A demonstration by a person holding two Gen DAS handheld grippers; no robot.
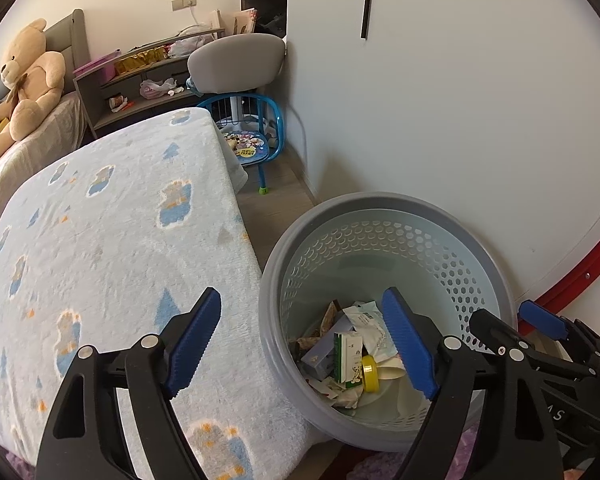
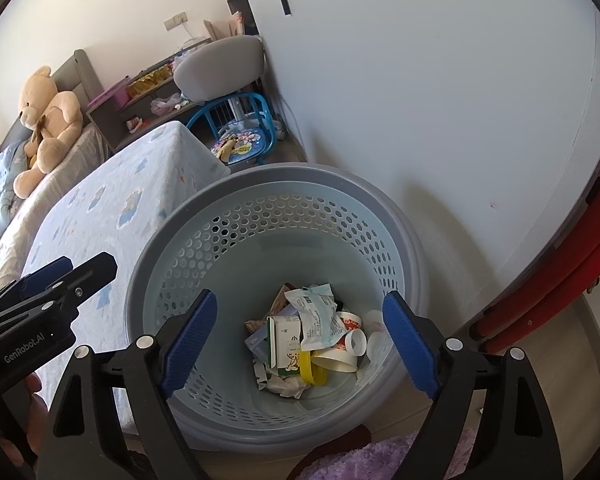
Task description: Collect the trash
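**Bin by the bed, both grippers empty**

Bedroom, wood floor [image 1: 276, 200], white wall [image 1: 460, 100]. Grey perforated bin [image 2: 260, 184] on the floor, touching the blanket-covered bed [image 1: 100, 220] at 9 o'clock. Inside: trash [image 2: 300, 340] of wrappers, a carton, cups, a yellow lid. Left gripper [image 1: 324, 344] spread wide, holding nothing. Right gripper [image 2: 300, 344] likewise wide and empty, above the bin. Teddy [image 1: 24, 84] at 10 o'clock; blue chair [image 1: 256, 136] at 12.

Perforated grey bin [image 2: 260, 184], trash [image 2: 304, 340] inside (mixed packaging)
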